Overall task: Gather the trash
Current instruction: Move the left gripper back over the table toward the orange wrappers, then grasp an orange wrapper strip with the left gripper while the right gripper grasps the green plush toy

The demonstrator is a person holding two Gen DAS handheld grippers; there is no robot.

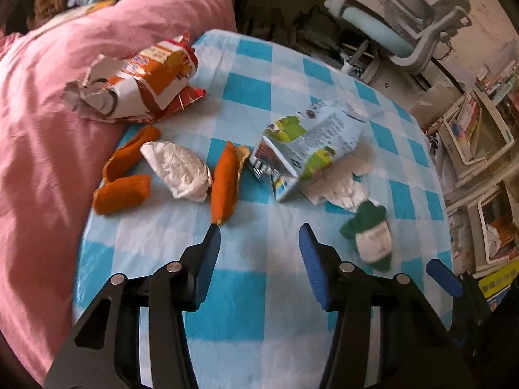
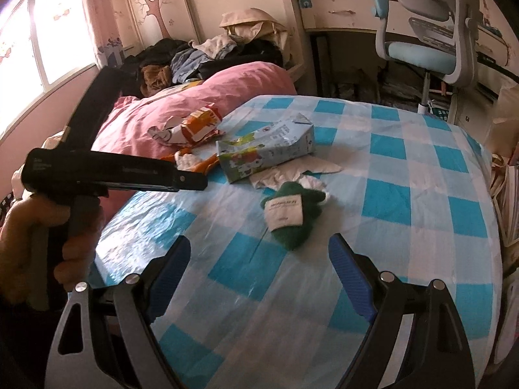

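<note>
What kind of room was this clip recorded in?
Most likely a child's bedroom: a bed with a blue checked sheet and pink duvet, a desk chair at a desk, and a tree decal on the wall.

A bed takes up most of the room, spread with a blue-and-white checked sheet (image 2: 405, 168). At ten o'clock on it lies a pink duvet (image 2: 207, 100), and behind that, near eleven o'clock, a heap of dark and pale clothes (image 2: 207, 52). A bright window (image 2: 55, 32) fills the nine to ten o'clock side, washing the pale wall with a painted tree (image 2: 155, 3) in daylight. At one o'clock stands a white desk (image 2: 340, 13) with a grey and light-blue swivel chair (image 2: 425, 48) before it. Crowded shelves of books (image 1: 480, 123) line the three o'clock side.
</note>
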